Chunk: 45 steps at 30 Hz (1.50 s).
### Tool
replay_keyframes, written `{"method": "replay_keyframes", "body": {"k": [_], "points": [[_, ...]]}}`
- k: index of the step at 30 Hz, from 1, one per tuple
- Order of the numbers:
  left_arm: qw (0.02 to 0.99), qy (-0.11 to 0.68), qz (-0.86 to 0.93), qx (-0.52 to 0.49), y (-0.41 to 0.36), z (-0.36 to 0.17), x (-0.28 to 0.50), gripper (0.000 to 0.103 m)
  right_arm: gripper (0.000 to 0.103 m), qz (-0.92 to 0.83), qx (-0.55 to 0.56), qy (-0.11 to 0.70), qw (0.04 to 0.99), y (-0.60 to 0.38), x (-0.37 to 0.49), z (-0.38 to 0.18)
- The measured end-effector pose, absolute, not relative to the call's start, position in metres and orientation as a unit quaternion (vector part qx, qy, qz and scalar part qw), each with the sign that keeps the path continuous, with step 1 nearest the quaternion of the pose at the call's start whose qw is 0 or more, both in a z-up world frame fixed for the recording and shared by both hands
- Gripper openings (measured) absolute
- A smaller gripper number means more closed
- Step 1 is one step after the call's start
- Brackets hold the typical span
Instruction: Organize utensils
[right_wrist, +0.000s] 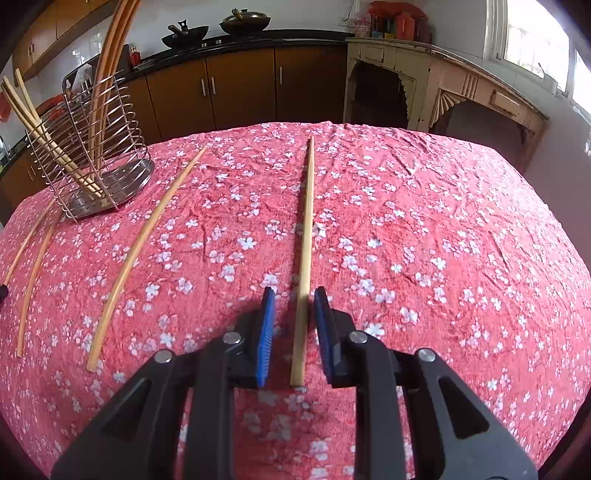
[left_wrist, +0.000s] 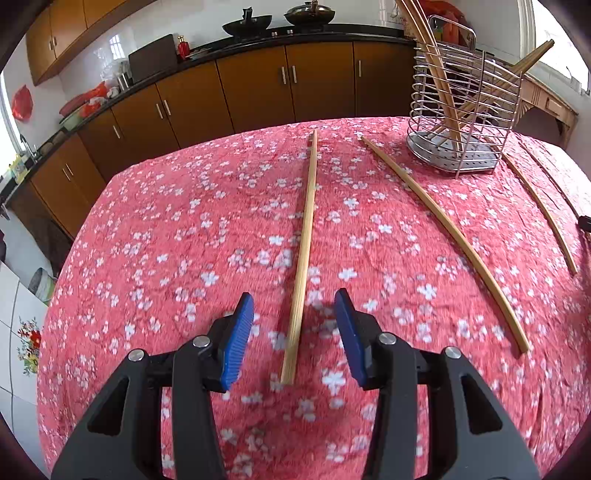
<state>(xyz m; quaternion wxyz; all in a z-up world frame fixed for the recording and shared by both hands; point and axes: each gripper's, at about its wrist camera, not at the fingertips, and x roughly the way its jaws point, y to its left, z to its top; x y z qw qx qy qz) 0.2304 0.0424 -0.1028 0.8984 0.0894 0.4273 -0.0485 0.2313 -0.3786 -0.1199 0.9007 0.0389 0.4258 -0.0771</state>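
Observation:
A bamboo chopstick (left_wrist: 306, 236) lies lengthwise on the red floral tablecloth (left_wrist: 166, 258). Its near end sits between the blue pads of my left gripper (left_wrist: 294, 295), which is open with a gap on each side. To its right lie two more chopsticks (left_wrist: 443, 229) (left_wrist: 543, 206). A wire utensil holder (left_wrist: 461, 110) with several chopsticks in it stands at the far right. In the right wrist view another chopstick (right_wrist: 306, 236) runs between the pads of my right gripper (right_wrist: 294, 290). These jaws stand narrowly open and do not touch it. The holder (right_wrist: 88, 147) stands at the far left.
Loose chopsticks (right_wrist: 147, 240) (right_wrist: 37, 269) lie between the holder and the table's left edge. Brown kitchen cabinets (left_wrist: 255, 85) with a black counter and woks (left_wrist: 247, 26) run behind the table. A cream sideboard (right_wrist: 443, 74) stands at the back right.

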Motion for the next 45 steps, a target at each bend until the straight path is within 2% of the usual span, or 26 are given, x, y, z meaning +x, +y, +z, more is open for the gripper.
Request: {"method": "replay_keyframes", "body": {"k": [9,14,20,21,23,25,35,45], "points": [[0.897,0.434,-0.056,0.058,0.052,-0.103,0.218,0.043,0.022,-0.077,0.046,0.434,0.896,-0.379,0.214,-0.119],[0.898,0.431,-0.059,0.066,0.046,-0.103,0.212,0.03,0.02,-0.078,0.049,0.431,0.898,-0.377,0.203,-0.119],[0.898,0.43,-0.056,0.069,0.041,-0.103,0.207,0.02,0.013,-0.083,0.055,0.429,0.898,-0.375,0.197,-0.118],[0.898,0.43,-0.056,0.069,0.041,-0.103,0.206,0.019,0.009,-0.083,0.056,0.428,0.898,-0.375,0.196,-0.118],[0.898,0.43,-0.056,0.072,0.039,-0.103,0.204,0.011,0.008,-0.082,0.062,0.427,0.898,-0.376,0.193,-0.117],[0.898,0.429,-0.054,0.081,0.037,-0.103,0.202,0.008,0.008,-0.081,0.071,0.426,0.898,-0.378,0.192,-0.117],[0.903,0.421,-0.052,0.064,0.046,-0.091,0.19,0.007,0.007,-0.087,0.062,0.4,0.91,-0.382,0.169,-0.098],[0.938,0.338,-0.057,0.042,0.053,-0.029,0.17,0.007,0.007,-0.089,0.048,0.318,0.943,-0.38,0.147,-0.037]]}}
